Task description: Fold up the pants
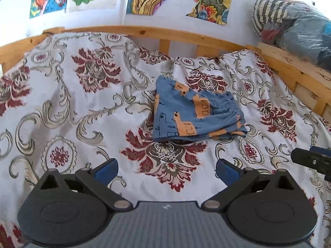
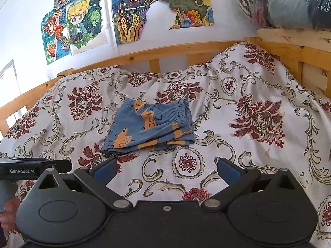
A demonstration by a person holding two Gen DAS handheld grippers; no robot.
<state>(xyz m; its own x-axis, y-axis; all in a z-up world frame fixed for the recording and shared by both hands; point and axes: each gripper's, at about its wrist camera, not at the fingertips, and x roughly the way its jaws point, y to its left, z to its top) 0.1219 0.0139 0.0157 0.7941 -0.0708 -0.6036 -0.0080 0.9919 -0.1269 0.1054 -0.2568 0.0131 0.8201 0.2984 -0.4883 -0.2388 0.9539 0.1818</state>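
Pants [image 1: 194,113] lie on the bed [image 1: 82,107] as a compact folded stack, blue with orange print; layered edges visible along the near and right sides, elastic waistband toward the right; several layers judged already folded over one another, so the task looks at or near its end.

Key relation: the stack sits ahead of both claws, apart from both, touched by neither; from the left claw [image 1: 166,170] it lies forward and slightly right of centre; from the right claw [image 2: 166,170] it lies forward and slightly left [image 2: 151,124]; so the pants lie between the two claws' lines of sight, roughly equally near each; cannot rank the two with confidence. Long axis of the stack runs left–right across both views, slightly tilted, near edge facing the claws.

Left claw: fingers [image 1: 106,168] wide apart, nothing between them, hovering above the bedspread; right claw: fingers [image 2: 227,170] likewise spread wide, holding nothing. Each claw's tip shows at the edge of the other's view, so the pair sit side by side, low over the bed.

Judgement: if a further fold is wanted, either claw would reach forward to the near edge; the loose stacked layers could slip apart on the soft, rumpled bedspread.
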